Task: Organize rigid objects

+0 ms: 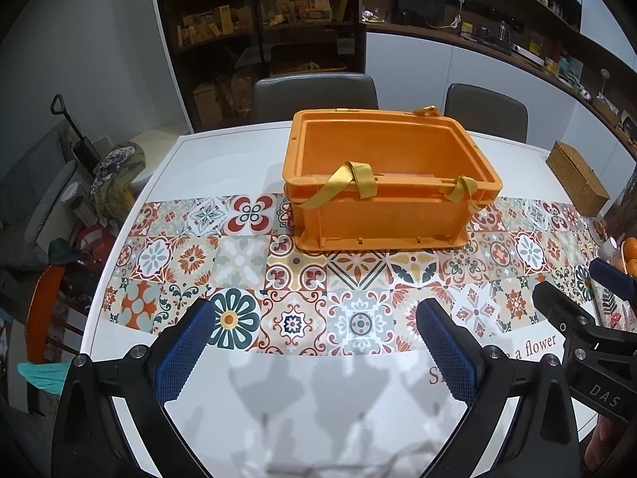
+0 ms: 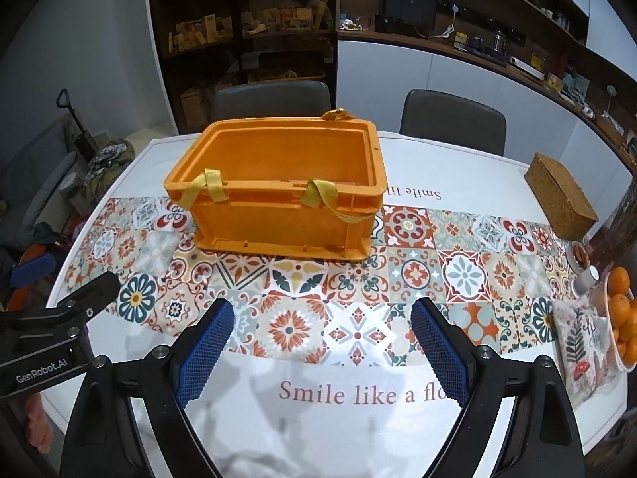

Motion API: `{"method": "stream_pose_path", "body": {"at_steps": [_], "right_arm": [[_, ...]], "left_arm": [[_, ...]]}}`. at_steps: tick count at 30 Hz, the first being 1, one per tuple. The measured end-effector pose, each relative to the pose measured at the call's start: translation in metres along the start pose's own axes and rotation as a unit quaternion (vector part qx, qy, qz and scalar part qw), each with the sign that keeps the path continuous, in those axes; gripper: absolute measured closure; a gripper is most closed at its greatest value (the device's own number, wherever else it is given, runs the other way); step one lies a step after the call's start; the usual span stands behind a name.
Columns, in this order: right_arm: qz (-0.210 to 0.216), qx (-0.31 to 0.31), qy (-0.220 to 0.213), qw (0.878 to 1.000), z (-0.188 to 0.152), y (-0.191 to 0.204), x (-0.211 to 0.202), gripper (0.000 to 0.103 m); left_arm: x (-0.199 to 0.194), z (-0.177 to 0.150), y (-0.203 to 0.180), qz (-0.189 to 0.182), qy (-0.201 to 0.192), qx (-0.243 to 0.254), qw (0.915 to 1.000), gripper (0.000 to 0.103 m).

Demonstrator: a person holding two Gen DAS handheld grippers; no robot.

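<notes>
Crate (image 1: 392,183) fills the centre of the left wrist view, orange with yellow straps (image 1: 350,181), on the patterned tablecloth (image 1: 223,263); the left gripper (image 1: 314,354) hangs wide open at the bottom, holding nothing. Right wrist view: the crate (image 2: 278,195) sits centre-left (a wicker box (image 2: 559,203) stands at right), and the right gripper (image 2: 322,354) gapes open and unladen, low in the frame.

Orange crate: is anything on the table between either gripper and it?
Nothing visible. Only bare patterned tablecloth lies between the open left gripper, the open right gripper and the orange crate. The wicker box and bowl of oranges sit off to the right.
</notes>
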State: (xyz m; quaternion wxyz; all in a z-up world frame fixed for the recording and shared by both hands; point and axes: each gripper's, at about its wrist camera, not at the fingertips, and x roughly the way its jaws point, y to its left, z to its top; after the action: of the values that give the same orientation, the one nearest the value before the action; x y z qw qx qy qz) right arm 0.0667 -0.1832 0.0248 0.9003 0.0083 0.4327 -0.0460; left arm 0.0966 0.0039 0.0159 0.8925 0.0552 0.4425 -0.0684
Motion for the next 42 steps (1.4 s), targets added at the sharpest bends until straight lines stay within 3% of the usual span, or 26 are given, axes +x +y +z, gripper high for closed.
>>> {"method": "stream_pose_path", "body": {"at_steps": [42], "right_arm": [[0.002, 0.005, 0.005, 1.0, -0.0026, -0.0004, 0.0024, 0.012]], "left_arm": [[0.003, -0.0031, -0.0026, -0.008, 0.01, 0.005, 0.9999, 0.0]]}}
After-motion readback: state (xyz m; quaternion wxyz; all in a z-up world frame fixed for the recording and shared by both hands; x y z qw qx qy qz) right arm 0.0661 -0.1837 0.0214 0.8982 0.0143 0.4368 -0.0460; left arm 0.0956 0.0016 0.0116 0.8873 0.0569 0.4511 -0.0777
